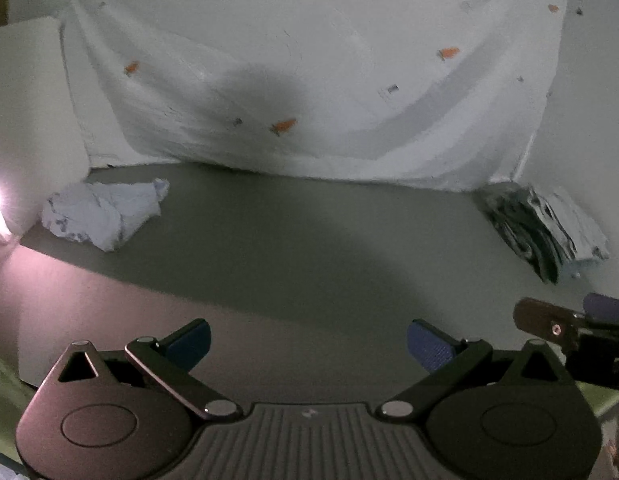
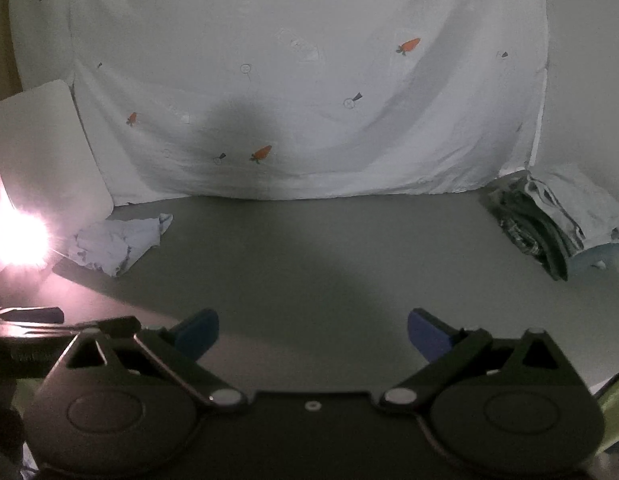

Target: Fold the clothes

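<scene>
A crumpled pale blue garment lies at the far left of the grey table. A stack of folded clothes, dark and light, sits at the far right. My left gripper hovers open over the near table, nothing between its blue pads. My right gripper is open and empty too, beside the left one; part of it shows at the right edge of the left wrist view. Both garments are well ahead of the fingers.
A white sheet with small carrot prints hangs behind the table. A white panel stands at the left, with a bright lamp glare below it. Dark shadows fall across the table's middle.
</scene>
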`<move>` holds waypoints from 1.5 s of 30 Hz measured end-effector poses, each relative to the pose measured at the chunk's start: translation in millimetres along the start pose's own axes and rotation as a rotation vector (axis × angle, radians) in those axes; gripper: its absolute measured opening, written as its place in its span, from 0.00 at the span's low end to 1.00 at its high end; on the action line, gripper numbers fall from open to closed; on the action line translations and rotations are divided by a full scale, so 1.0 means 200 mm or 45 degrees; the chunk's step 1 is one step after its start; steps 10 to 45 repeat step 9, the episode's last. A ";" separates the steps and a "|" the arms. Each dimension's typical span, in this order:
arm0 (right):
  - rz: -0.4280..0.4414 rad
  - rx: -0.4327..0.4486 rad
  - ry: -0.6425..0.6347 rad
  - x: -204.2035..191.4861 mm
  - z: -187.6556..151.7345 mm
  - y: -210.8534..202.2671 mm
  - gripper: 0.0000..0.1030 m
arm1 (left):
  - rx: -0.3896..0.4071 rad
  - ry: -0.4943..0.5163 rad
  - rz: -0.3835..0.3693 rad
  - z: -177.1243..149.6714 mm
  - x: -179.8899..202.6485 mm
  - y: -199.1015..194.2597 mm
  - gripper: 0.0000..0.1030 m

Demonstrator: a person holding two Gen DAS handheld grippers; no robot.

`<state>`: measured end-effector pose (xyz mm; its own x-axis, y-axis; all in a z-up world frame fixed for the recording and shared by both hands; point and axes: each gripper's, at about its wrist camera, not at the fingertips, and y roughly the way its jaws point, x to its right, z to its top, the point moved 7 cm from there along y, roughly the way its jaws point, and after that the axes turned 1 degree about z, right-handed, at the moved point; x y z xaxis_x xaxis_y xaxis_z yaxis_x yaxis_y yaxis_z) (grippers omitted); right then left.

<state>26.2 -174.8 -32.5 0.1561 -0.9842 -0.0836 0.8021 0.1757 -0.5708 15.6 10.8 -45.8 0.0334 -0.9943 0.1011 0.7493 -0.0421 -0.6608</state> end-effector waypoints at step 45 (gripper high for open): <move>0.001 0.000 -0.018 -0.03 -0.03 -0.04 0.99 | 0.042 0.004 0.002 0.00 -0.03 -0.04 1.00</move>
